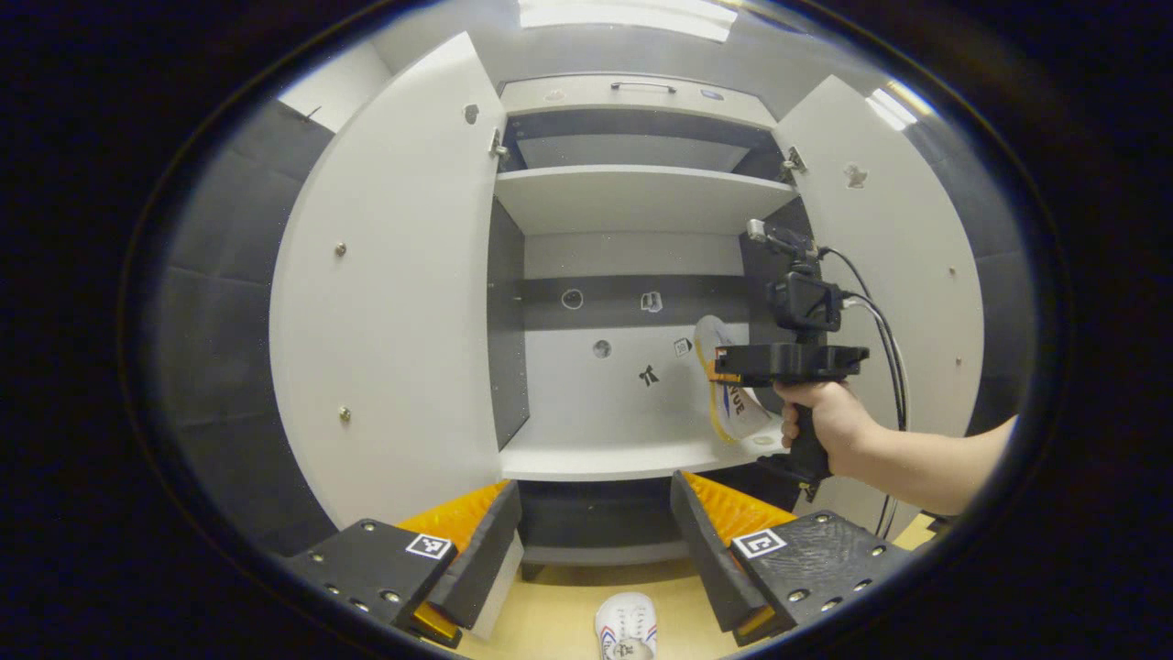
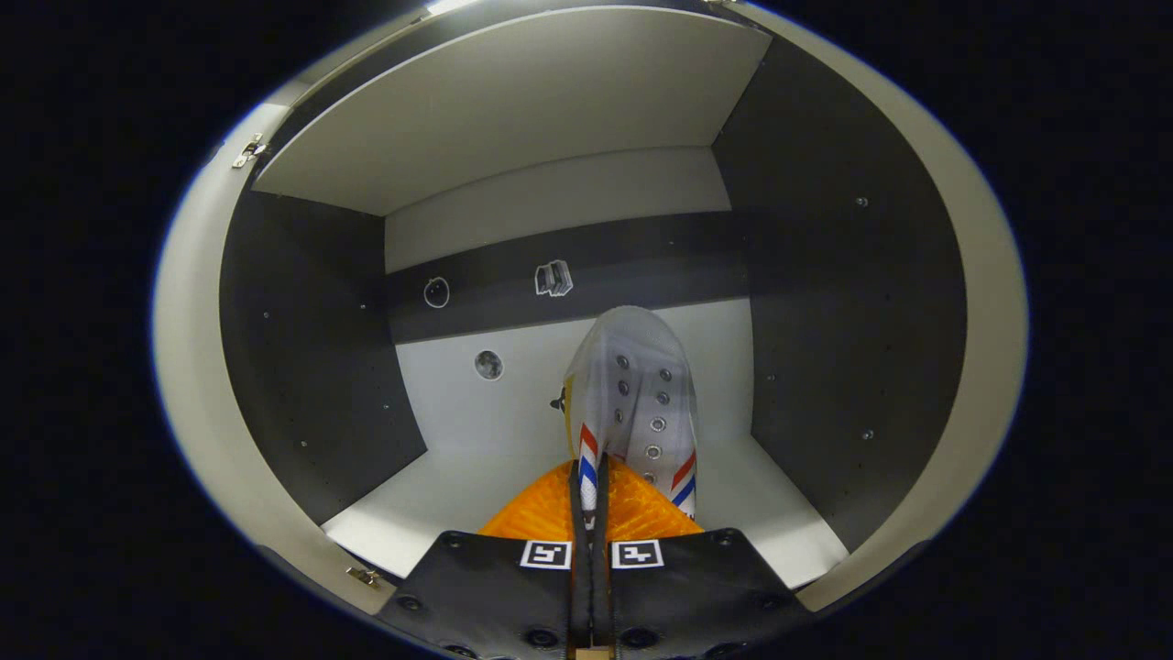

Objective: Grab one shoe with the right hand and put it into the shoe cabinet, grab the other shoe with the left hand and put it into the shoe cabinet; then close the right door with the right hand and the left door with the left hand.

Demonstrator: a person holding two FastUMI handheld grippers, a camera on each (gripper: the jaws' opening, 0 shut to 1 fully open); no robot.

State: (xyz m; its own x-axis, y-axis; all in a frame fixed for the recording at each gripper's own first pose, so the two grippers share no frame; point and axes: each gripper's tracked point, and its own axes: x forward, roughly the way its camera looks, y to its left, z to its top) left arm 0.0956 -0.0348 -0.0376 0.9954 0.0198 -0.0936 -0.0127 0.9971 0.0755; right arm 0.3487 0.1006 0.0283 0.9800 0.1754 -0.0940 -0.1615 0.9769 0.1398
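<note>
The white shoe cabinet (image 1: pixel 632 197) stands with its left door (image 1: pixel 394 302) and right door (image 1: pixel 898 275) both swung wide. In the left gripper view a hand holds my right gripper (image 1: pixel 733 362) inside the cabinet's right side, shut on a white shoe (image 1: pixel 729 412) that hangs sole-outward just above the lower shelf (image 1: pixel 596 454). In the right gripper view my right gripper (image 2: pixel 591 477) pinches the same shoe (image 2: pixel 632 385) at its rear, toe pointing at the back wall. My left gripper (image 1: pixel 596 490) is open in front of the cabinet. The second white shoe (image 1: pixel 626 628) lies on the floor below it.
An upper shelf (image 1: pixel 641 192) and a drawer with a handle (image 1: pixel 643 87) sit above. The back wall carries small stickers (image 2: pixel 553 278). Dark side panels (image 2: pixel 843 367) enclose the compartment. The floor (image 1: pixel 550 623) is light wood.
</note>
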